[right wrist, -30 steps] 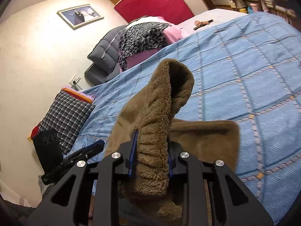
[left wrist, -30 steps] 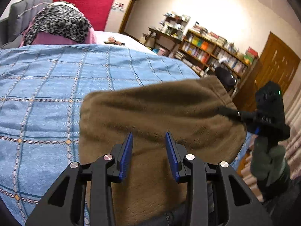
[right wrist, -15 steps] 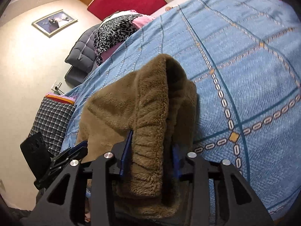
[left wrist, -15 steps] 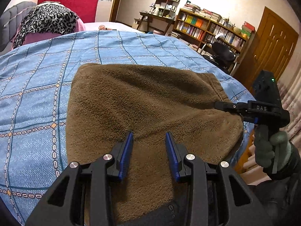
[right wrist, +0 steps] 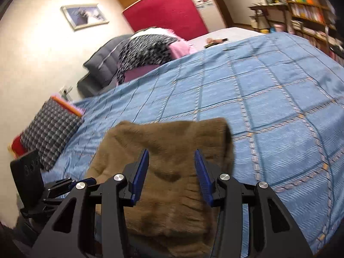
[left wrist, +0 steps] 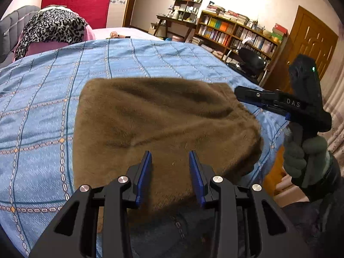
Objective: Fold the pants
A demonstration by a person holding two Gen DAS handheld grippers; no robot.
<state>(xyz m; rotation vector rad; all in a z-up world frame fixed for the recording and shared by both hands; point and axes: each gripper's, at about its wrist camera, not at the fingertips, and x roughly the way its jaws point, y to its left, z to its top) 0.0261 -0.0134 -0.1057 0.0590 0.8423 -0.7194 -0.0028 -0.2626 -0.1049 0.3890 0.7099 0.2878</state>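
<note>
Both your grippers stand apart, holding nothing, over the folded pants

Your left gripper [left wrist: 169, 165] hovers with its jaws spread above the near edge of the brown fleece pants [left wrist: 159, 124], which lie folded flat on the blue checked bedspread [left wrist: 38, 99]. Your right gripper [right wrist: 171, 165] is spread wide too, clear of the fabric, at the pants' right side

left tool [left wrist: 169, 176]: jaws apart | right tool [right wrist: 171, 173]: jaws apart

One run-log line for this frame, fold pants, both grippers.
phase: fold laid down | pants: brown fleece, flat on blue bedspread | left gripper: open, over near edge | right gripper: open, holding nothing
</note>
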